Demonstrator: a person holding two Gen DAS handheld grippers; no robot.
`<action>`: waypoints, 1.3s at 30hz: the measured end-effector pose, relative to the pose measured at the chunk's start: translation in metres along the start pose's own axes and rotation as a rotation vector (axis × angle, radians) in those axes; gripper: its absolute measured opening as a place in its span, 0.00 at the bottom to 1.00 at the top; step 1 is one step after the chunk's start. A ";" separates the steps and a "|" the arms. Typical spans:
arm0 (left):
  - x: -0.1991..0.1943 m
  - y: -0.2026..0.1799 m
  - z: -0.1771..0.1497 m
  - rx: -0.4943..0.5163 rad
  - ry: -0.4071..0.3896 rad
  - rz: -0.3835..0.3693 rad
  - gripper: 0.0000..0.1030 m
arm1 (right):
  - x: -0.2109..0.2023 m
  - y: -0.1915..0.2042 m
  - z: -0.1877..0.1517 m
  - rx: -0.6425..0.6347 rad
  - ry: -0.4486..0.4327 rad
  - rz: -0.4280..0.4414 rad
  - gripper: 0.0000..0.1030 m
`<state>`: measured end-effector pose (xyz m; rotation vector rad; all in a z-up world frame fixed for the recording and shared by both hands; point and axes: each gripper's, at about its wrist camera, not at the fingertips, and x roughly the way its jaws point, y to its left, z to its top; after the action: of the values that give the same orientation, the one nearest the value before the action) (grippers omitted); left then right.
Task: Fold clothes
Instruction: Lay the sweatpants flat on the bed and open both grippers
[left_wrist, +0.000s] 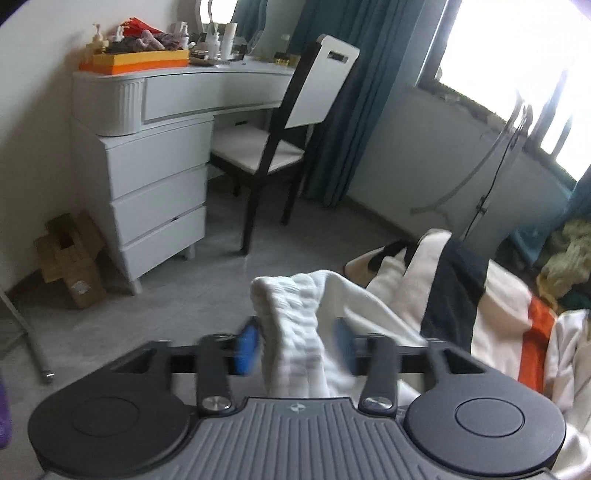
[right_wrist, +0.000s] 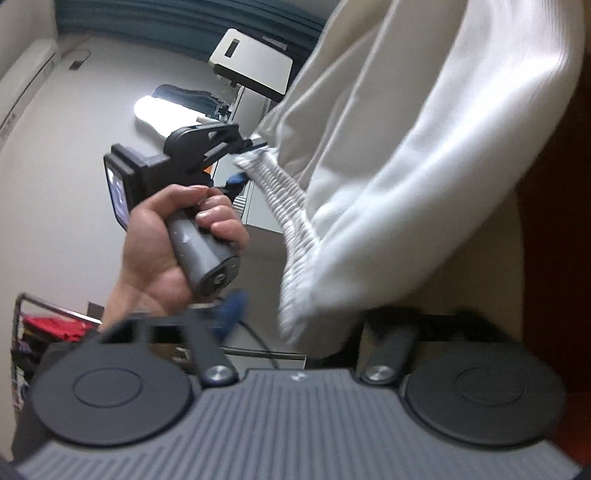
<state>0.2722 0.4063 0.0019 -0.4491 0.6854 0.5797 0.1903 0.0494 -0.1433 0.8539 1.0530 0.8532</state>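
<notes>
Closest to the left wrist camera, the left tool (left_wrist: 297, 345) has its two blue pads standing apart, with the ribbed hem of a white garment (left_wrist: 295, 325) hanging loosely between them. One pad seems to brush the cloth, though motion blur makes this hard to confirm; neither pad presses on it. Beyond the hem, the garment runs to the right, showing a dark panel and an orange stripe, and drapes over what may be a bed edge. Behind it lie a grey floor, a white counter (left_wrist: 177, 96) crowded with bottles and an orange box, and a chair (left_wrist: 295, 122).

From the right wrist camera, the right tool (right_wrist: 295, 317) also has its fingers spread wide. One blue pad shows at the left; the other is hidden behind the white cloth, whose ribbed band hangs down between the fingers. A bare hand (right_wrist: 162, 243) grips the handle of the left tool nearby.

Judged from this, the step in hand looks like a release: both tools have let go of the hem after carrying it over. The next move likely calls for drawing both tools clear without snagging the ribbing, then choosing a fresh edge to grasp for the following fold.
</notes>
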 end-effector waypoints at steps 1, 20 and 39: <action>-0.014 -0.002 -0.003 0.012 -0.009 -0.004 0.59 | -0.008 0.005 -0.005 -0.013 -0.001 -0.007 0.86; -0.276 -0.110 -0.189 0.239 -0.282 -0.301 0.83 | -0.302 0.036 -0.040 -0.629 -0.578 -0.407 0.85; -0.270 -0.138 -0.339 0.392 -0.319 -0.484 0.90 | -0.351 -0.048 -0.035 -0.604 -0.769 -0.544 0.85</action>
<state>0.0344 0.0190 -0.0185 -0.1376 0.3501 0.0476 0.0734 -0.2783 -0.0679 0.2880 0.2729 0.2829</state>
